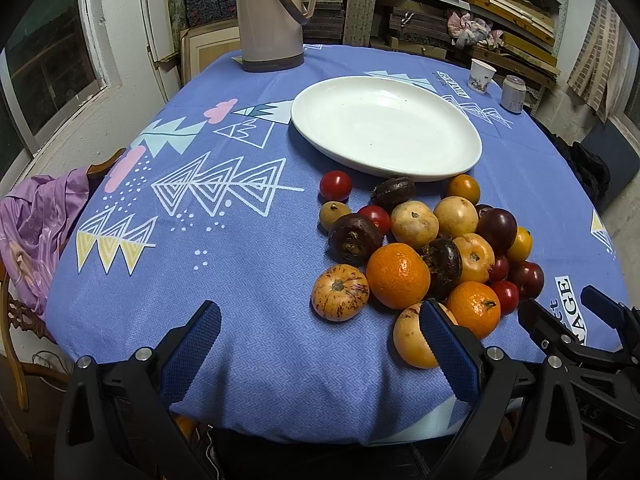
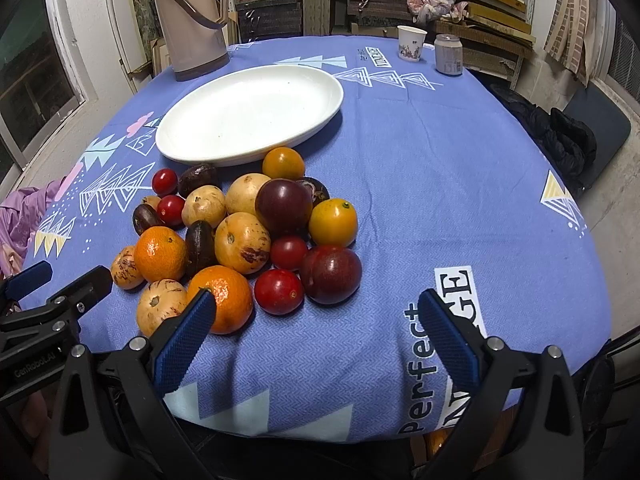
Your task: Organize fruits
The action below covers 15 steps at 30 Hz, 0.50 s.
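Note:
A pile of several fruits [image 1: 432, 248] [image 2: 248, 232] lies on the blue tablecloth: tangerines [image 1: 398, 275] [image 2: 224, 298], red tomatoes [image 2: 279, 291], dark plums [image 2: 331, 274], pale yellow speckled fruits [image 1: 339, 292] and dark brown ones. Just behind the pile sits a white oval plate [image 1: 452, 152] [image 2: 320, 96] with nothing in it. My left gripper [image 1: 320, 344] hangs open over the near table edge, left of the pile, its right finger in front of a yellow fruit. My right gripper [image 2: 316, 334] is open too, near the front edge, right of the pile.
A beige thermos jug [image 1: 269, 16] [image 2: 192, 20] stands at the far edge. A paper cup [image 1: 481, 76] [image 2: 411, 43] and a can [image 1: 514, 94] [image 2: 449, 54] stand at the far right. Purple cloth [image 1: 32, 232] drapes over a chair at left. Shelves of boxes fill the back.

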Motion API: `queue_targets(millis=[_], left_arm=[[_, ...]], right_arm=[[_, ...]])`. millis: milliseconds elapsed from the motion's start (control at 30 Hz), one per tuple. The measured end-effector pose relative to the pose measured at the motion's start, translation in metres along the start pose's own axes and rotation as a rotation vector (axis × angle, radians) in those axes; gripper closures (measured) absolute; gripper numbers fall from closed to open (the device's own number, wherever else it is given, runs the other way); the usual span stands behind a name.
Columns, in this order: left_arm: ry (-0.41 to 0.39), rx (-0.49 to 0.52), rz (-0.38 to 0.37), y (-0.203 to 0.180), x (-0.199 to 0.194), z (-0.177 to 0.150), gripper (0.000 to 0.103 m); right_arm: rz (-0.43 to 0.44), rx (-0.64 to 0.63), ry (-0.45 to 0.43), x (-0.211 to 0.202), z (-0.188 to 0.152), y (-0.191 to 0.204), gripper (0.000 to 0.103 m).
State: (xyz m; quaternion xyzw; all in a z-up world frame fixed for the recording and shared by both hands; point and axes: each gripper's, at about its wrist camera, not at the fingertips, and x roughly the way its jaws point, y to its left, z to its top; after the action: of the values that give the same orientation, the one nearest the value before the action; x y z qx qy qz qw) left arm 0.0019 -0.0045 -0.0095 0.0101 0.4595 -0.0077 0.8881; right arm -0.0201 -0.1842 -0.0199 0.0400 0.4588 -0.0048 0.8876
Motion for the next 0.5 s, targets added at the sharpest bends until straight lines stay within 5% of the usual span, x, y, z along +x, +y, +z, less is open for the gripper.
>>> queue_targets(millis=[500], left_arm=[[-0.035, 0.047, -0.046, -0.0011, -0.002, 0.0015, 0.003]], right_arm=[[-0.041, -0.034, -0.036, -0.001, -0.0003, -0.0066, 0.004]])
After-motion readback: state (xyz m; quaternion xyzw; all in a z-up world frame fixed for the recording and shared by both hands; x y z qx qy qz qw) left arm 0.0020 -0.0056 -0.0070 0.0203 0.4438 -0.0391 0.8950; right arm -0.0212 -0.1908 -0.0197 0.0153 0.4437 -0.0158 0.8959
